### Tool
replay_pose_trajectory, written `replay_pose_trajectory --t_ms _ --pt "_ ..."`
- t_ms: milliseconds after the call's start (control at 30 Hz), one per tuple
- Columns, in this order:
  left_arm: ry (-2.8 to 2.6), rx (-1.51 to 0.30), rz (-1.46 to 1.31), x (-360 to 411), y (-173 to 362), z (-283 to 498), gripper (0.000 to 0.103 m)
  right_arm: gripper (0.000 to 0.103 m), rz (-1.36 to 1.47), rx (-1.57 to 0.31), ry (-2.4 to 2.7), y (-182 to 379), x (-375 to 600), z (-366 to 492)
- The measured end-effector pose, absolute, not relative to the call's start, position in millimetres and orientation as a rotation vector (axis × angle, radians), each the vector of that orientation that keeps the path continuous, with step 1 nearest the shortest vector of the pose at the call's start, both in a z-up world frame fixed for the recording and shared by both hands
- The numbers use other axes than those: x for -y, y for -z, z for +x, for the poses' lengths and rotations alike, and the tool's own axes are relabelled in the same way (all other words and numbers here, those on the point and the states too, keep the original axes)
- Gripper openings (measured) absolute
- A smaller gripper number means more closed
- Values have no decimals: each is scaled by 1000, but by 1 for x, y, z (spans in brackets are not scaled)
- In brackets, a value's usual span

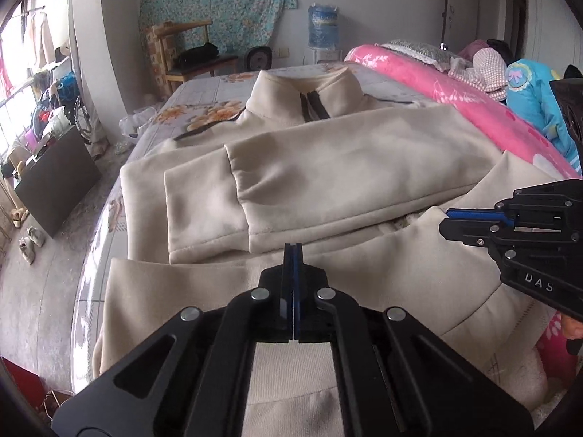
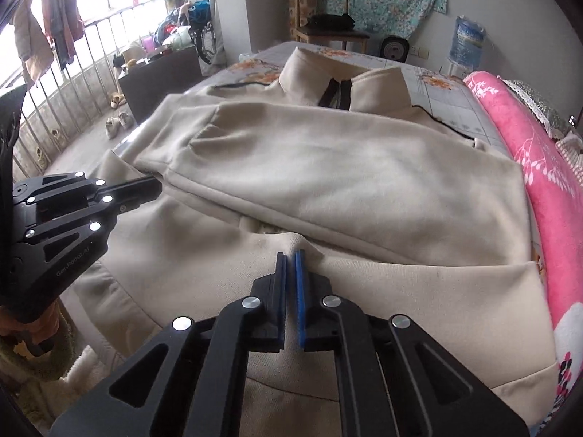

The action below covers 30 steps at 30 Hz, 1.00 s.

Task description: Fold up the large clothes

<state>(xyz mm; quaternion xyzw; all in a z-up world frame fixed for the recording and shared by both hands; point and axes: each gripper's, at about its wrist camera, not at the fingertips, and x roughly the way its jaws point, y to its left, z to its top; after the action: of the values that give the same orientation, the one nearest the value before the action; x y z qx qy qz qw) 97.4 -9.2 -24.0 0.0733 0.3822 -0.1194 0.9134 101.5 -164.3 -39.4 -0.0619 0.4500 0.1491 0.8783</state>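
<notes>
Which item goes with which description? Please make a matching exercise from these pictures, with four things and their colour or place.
1. jacket
2. blanket
3. wooden chair
4. water bottle

A. pink, along one side of the bed
B. cream, spread on the bed with sleeves folded across
C. blue, standing by the far wall
D. holding a dark bundle on its seat

Pairs: 1-B, 2-A, 3-D, 4-C

Pink quilt [image 2: 532, 167] walls the jacket's [image 2: 328, 167] right side; bare bed [image 1: 204, 89] lies open left of its collar

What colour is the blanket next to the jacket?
Pink blanket with white flowers, clearest in the right wrist view.
</notes>
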Motion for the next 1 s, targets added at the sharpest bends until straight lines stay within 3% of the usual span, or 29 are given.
replay_pose_trajectory --t_ms 267,533,700,867,1000 --pt "331 -724 79 -7 -2 69 0 5 -109 -825 -286 14 167 93" --pt "390 -859 99 7 28 76 0 4 -110 -872 -278 38 167 107" --pt "425 -817 91 12 21 75 3 2 -144 -775 -261 15 162 103" --pt "374 -857 152 26 41 89 4 2 -128 -859 -224 47 169 123" --pt "362 -854 174 28 40 86 4 2 -6 -828 -198 23 207 109"
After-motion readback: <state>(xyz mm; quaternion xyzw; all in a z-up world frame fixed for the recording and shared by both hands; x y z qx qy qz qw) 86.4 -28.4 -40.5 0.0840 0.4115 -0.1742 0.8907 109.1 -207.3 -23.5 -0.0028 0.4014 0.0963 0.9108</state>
